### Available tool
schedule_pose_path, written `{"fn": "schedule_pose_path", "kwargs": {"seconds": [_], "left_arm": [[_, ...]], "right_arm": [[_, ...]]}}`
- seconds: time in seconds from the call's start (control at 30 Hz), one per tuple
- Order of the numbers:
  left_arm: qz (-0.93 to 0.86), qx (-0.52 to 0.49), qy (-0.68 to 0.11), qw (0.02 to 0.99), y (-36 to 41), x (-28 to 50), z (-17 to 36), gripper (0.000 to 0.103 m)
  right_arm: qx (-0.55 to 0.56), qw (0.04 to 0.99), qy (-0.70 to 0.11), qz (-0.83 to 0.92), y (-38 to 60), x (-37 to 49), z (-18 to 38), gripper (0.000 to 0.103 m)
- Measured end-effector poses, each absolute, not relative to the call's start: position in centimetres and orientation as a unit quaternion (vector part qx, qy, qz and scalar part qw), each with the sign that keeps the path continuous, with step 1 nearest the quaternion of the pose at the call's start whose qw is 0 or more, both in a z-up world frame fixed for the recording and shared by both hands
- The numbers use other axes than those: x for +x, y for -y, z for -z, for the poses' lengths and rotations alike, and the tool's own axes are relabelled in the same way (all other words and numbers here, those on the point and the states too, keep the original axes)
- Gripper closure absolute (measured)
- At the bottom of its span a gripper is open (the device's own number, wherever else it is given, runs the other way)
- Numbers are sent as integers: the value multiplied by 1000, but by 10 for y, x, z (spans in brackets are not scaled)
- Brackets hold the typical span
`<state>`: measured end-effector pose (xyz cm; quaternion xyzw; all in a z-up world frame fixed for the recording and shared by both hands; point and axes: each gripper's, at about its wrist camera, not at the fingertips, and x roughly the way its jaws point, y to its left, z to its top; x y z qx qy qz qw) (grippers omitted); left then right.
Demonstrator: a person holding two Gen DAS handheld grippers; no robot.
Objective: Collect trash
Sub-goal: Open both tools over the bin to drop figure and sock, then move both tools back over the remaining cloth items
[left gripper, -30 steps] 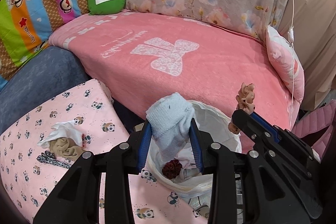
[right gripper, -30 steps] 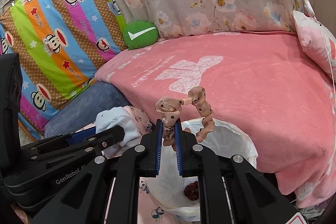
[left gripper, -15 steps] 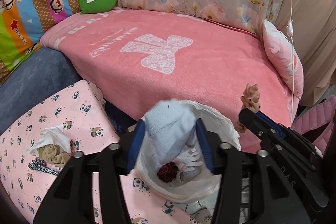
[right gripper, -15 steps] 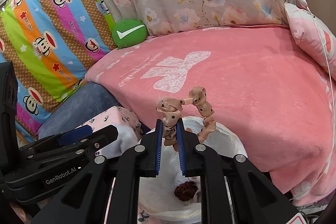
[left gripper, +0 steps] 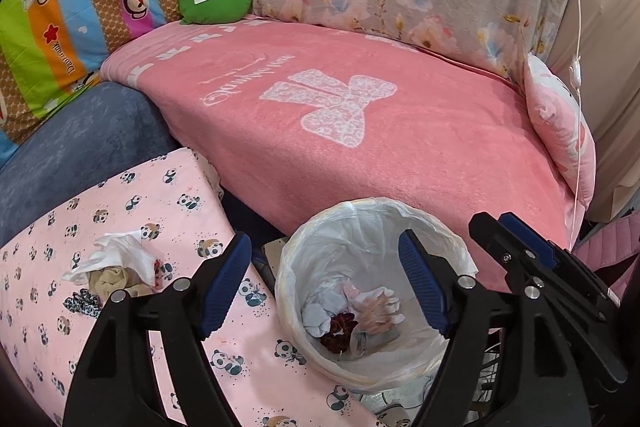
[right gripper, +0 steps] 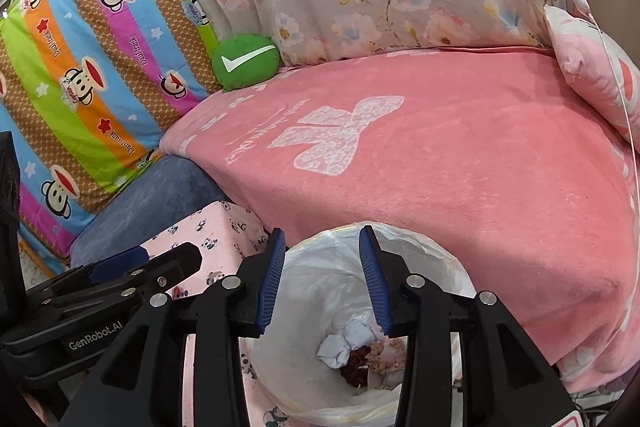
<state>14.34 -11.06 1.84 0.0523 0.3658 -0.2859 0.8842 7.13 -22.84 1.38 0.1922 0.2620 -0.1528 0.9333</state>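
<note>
3 soft scraps left on panda cloth [left gripper: 120, 195]: tissue [left gripper: 116, 257], beige rag [left gripper: 114, 279], spotted scrunchie [left gripper: 82, 303]. All light, limp; pinch tissue mid-bunch. Left gripper [left gripper: 326, 279] & right gripper [right gripper: 322, 277] both spread, empty, over lined bin [left gripper: 296, 251].

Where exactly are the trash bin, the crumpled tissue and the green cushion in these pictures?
Trash bin [left gripper: 430, 223]: left wrist view, on the far rim of its white liner.
Crumpled tissue [left gripper: 120, 253]: left wrist view, on the middle of the white wad on the panda cloth.
Green cushion [right gripper: 246, 61]: right wrist view, on its white tick mark.
</note>
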Motion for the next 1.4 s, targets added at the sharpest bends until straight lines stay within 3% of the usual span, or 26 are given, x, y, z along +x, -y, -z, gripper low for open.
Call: {"fn": "schedule_pose_path", "kwargs": {"seconds": [0.57, 0.7, 1.4], "left_arm": [[264, 26, -370, 890, 76, 141, -20, 31], [256, 20, -370, 893, 65, 141, -20, 30], [197, -33, -383, 902, -12, 149, -6, 25]], "right_arm": [[175, 938, -267, 131, 194, 72, -18, 62], [170, 941, -267, 123, 181, 73, -20, 53], [143, 943, -291, 73, 111, 93, -15, 53]]}}
